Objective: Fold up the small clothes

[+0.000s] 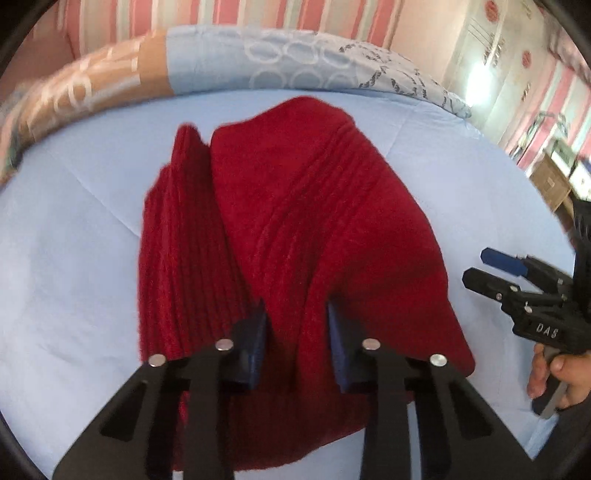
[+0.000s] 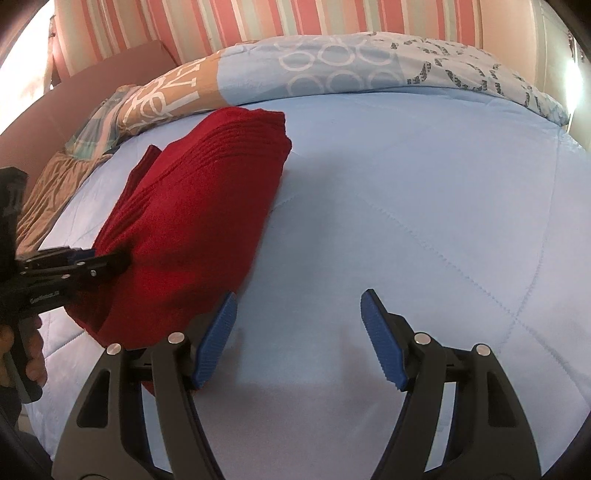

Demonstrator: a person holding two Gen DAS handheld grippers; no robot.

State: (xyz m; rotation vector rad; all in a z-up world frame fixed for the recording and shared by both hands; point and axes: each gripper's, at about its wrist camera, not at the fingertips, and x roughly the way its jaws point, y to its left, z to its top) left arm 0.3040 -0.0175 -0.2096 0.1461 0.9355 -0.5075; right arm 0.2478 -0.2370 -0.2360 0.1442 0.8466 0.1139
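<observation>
A red knitted garment (image 1: 295, 229) lies folded on the light blue quilt (image 1: 74, 258). My left gripper (image 1: 297, 332) is shut on the garment's near edge, with red fabric bunched between its blue pads. In the right wrist view the same garment (image 2: 192, 221) lies at the left, with the left gripper (image 2: 110, 260) clamped on it. My right gripper (image 2: 299, 332) is open and empty over bare quilt (image 2: 406, 221), just right of the garment. It also shows at the right edge of the left wrist view (image 1: 480, 266).
A patterned blue and tan duvet (image 2: 332, 66) is rolled up along the far side of the bed. Behind it is a pink striped wall (image 2: 258, 18). Cardboard boxes (image 1: 550, 181) stand at the far right beside the bed.
</observation>
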